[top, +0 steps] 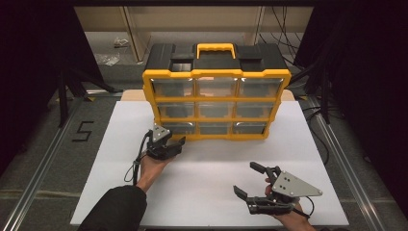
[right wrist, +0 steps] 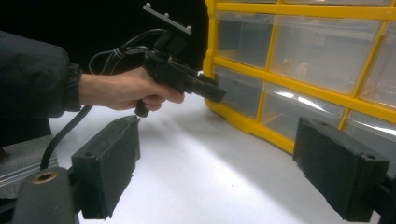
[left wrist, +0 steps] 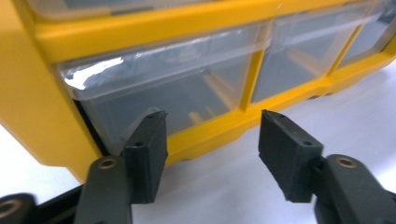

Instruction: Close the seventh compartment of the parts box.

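Left tongs [left wrist: 212,133] gape wide at the bottom-left drawer [left wrist: 163,98] of the yellow organizer [top: 216,103] on the bench [top: 202,192], gripping nothing. The drawer looks shut, so any pulling is still ahead. Right tongs [top: 250,179] wait wide and empty, well apart.

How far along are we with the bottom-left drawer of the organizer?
Done: the bottom-left drawer sits flush in the yellow organizer, like the other drawers. In hand: the left gripper is at its front with jaws apart, nothing between them. The right gripper rests open on the white table. Left: whatever follows; no drawer is open.
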Tool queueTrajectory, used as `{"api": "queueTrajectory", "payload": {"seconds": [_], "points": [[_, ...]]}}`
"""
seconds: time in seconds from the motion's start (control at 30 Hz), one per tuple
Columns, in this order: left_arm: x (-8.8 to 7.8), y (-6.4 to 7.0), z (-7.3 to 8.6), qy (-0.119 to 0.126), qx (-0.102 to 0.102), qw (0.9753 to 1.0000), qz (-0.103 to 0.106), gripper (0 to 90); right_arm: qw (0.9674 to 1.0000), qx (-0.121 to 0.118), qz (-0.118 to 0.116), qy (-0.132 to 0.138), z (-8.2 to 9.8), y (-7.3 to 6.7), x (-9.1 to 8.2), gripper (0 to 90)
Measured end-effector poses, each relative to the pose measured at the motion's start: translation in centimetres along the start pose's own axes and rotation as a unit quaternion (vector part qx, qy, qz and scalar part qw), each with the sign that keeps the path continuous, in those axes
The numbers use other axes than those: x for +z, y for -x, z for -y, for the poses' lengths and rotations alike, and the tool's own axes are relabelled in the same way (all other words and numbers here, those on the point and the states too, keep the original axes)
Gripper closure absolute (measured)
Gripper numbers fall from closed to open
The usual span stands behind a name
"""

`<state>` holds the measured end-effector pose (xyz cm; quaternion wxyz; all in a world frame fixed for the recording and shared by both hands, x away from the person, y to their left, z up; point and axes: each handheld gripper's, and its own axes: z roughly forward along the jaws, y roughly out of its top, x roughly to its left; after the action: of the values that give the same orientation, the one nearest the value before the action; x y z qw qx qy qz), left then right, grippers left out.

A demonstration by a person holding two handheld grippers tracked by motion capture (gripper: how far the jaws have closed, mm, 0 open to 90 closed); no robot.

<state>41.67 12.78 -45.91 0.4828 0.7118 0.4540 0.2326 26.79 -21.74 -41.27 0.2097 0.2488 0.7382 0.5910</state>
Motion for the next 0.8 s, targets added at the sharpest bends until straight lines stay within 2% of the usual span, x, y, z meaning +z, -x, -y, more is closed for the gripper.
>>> {"api": "queueTrajectory", "payload": {"seconds": [0.1,0.2,0.4,0.63,0.8], "points": [[-0.8,0.6,-0.4,0.009,-0.019,0.9997,0.015,33.4,1.0,0.0,0.0,0.0,0.0,0.0,0.0,15.8],[-1.7,1.4,-0.6,0.027,-0.008,0.9993,0.027,29.9,1.0,0.0,0.0,0.0,0.0,0.0,0.0,15.8],[-2.9,1.9,-0.8,0.05,-0.008,0.9975,0.05,26.4,1.0,-0.001,0.0,-0.001,0.0,0.0,0.0,15.8],[-4.0,2.5,-0.9,0.067,-0.006,0.9943,0.083,21.4,1.0,0.0,0.0,0.0,0.0,0.0,0.0,15.8],[-4.4,2.8,-0.8,0.065,-0.002,0.9928,0.101,19.4,1.0,0.0,0.0,0.0,0.0,0.0,0.0,15.8]]}}
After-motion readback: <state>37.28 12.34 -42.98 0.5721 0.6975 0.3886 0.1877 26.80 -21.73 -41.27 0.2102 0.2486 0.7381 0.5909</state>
